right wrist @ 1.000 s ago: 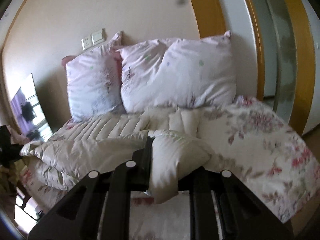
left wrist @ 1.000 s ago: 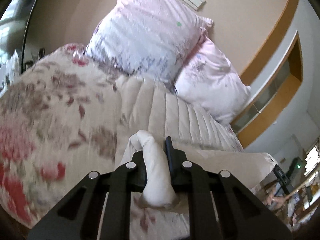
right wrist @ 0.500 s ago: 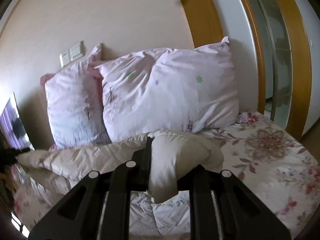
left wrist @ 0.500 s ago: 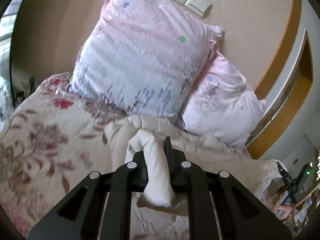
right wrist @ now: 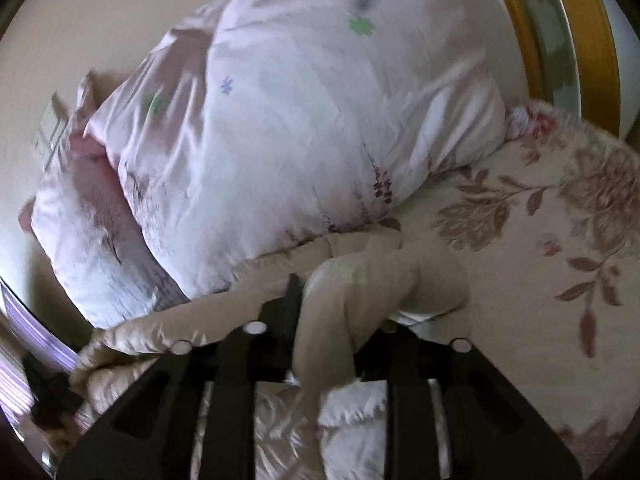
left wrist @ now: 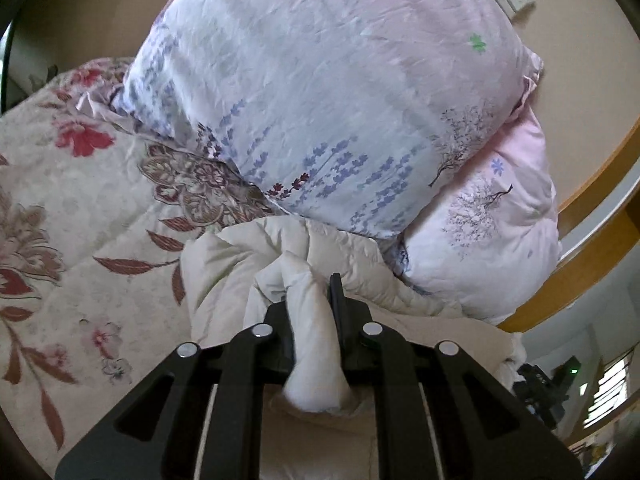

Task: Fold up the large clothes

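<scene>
Mid-fold: cream quilted padded jacket [left wrist: 288,264] bunched at frame centre, on floral bedspread [left wrist: 80,208] just below pink pillows [left wrist: 340,92]. My left claw [left wrist: 316,316] clamped on its edge. Right claw [right wrist: 332,312] opening, fabric between jaws. Next, I reckon: release, flatten fold.

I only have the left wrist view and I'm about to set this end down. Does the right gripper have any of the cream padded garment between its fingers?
Observer: Yes. A fold of the cream padded garment sits between the fingers of the right gripper, and its jaws are opening.
Operator: Where on the bed is that fold?
Observer: Right up against the lower edge of the pink pillow, lying on the floral bedspread.
</scene>
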`<state>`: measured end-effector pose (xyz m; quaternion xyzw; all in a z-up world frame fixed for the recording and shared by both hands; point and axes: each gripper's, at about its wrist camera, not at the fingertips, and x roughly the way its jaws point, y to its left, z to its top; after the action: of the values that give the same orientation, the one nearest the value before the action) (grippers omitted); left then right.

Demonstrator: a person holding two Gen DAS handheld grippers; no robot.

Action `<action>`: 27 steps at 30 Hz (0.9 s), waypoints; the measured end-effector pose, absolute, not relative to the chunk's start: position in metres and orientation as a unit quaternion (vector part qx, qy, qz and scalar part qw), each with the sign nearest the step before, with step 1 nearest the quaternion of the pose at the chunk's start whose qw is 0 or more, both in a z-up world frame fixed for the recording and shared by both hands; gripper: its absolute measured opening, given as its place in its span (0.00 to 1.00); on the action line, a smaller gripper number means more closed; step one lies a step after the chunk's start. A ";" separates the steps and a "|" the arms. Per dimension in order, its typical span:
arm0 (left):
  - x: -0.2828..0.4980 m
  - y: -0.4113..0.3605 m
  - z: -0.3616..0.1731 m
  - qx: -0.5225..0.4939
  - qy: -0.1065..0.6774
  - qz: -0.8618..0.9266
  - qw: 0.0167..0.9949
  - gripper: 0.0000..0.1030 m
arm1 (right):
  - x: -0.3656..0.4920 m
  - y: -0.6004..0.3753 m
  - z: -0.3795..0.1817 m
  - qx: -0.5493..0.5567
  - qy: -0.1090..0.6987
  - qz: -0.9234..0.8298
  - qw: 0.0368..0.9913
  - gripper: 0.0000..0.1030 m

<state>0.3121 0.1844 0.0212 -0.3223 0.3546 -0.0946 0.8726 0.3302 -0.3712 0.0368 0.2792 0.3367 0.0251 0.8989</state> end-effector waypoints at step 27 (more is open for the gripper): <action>0.272 0.192 0.003 -0.280 0.406 -0.057 0.868 0.54 | 0.303 -0.408 0.020 0.242 0.395 0.001 0.886 0.65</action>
<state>0.2724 0.1921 0.0032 -0.2803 0.4059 -0.0573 0.8680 0.3032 -0.4081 0.0197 0.2420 0.3948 0.0013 0.8863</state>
